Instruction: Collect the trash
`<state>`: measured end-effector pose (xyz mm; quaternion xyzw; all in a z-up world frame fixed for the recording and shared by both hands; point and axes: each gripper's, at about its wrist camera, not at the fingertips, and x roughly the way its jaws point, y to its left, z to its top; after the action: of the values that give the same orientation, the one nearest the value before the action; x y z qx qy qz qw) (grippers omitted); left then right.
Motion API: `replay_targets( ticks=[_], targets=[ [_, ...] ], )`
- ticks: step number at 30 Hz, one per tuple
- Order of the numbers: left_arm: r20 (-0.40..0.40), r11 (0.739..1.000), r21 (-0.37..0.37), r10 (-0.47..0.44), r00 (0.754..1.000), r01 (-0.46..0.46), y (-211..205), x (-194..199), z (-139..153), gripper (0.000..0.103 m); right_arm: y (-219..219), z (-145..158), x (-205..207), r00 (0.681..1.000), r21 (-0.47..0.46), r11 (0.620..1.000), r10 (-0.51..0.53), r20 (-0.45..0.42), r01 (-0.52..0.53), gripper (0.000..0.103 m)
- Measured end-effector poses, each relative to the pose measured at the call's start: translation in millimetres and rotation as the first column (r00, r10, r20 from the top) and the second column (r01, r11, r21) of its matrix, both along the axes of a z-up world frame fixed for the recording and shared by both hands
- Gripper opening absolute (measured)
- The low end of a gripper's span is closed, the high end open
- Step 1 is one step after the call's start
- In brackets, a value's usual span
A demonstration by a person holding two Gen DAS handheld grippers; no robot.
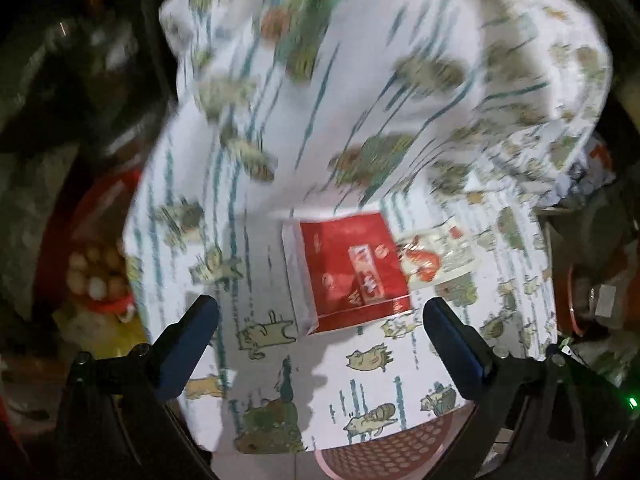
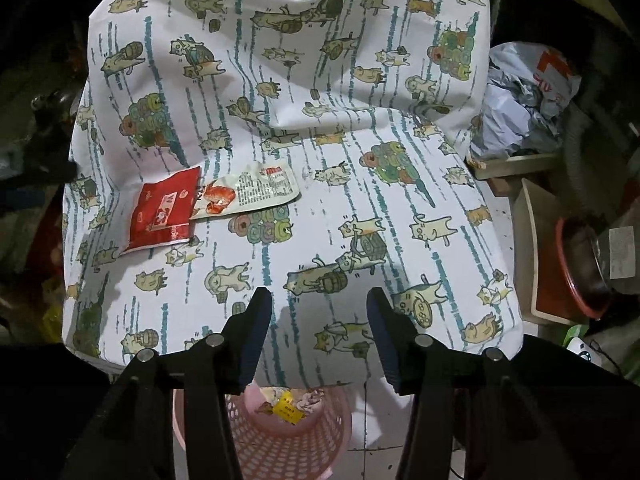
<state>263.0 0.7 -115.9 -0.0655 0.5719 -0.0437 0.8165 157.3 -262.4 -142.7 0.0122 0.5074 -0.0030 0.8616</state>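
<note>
The left gripper (image 1: 320, 324) stands wide and empty above the red packet (image 1: 348, 276) on the cat-print cover (image 1: 280, 140), while the right gripper (image 2: 320, 336), half open, holds nothing.

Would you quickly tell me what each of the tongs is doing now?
Left tongs: open, empty, above the red wrapper.
Right tongs: partly open, empty.

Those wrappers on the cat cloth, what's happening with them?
A person is picking up trash with two grippers. The left gripper, wide open and empty, is just short of the red wrapper; the white wrapper lies beside it. The right gripper is empty above the pink basket, which already holds some trash.
</note>
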Motion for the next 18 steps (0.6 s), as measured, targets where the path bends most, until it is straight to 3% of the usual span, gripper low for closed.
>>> replay_targets(
  ticks=[4,7,10,13,18],
  targets=[
    [-0.093,0.999,-0.005,0.044,0.995,-0.044,-6.8,9.8,-34.6,0.099,-1.5,0.3,2.3,1.000,-0.013,1.000,0.003,0.007,-0.003,0.052],
    [-0.113,0.999,0.022,0.031,0.993,-0.029,-23.3,14.0,-48.1,0.098,-10.2,3.3,4.5,0.999,-0.040,0.999,-0.021,0.025,0.022,0.055],
    [-0.111,0.997,0.037,-0.065,0.992,0.069,-51.0,14.8,-55.1,0.098,-22.4,6.2,6.4,0.998,-0.014,0.999,-0.052,0.025,0.052,0.055],
    [-0.115,0.975,0.130,-0.165,0.980,0.179,-84.8,11.3,-66.3,0.095,-30.0,7.4,9.9,0.998,0.029,0.997,-0.066,0.018,0.066,0.055],
    [-0.165,0.965,0.143,-0.196,0.967,0.220,-106.2,12.9,-87.6,0.095,-34.2,6.4,13.2,0.998,0.067,0.996,-0.062,0.000,0.062,0.055]
  ],
)
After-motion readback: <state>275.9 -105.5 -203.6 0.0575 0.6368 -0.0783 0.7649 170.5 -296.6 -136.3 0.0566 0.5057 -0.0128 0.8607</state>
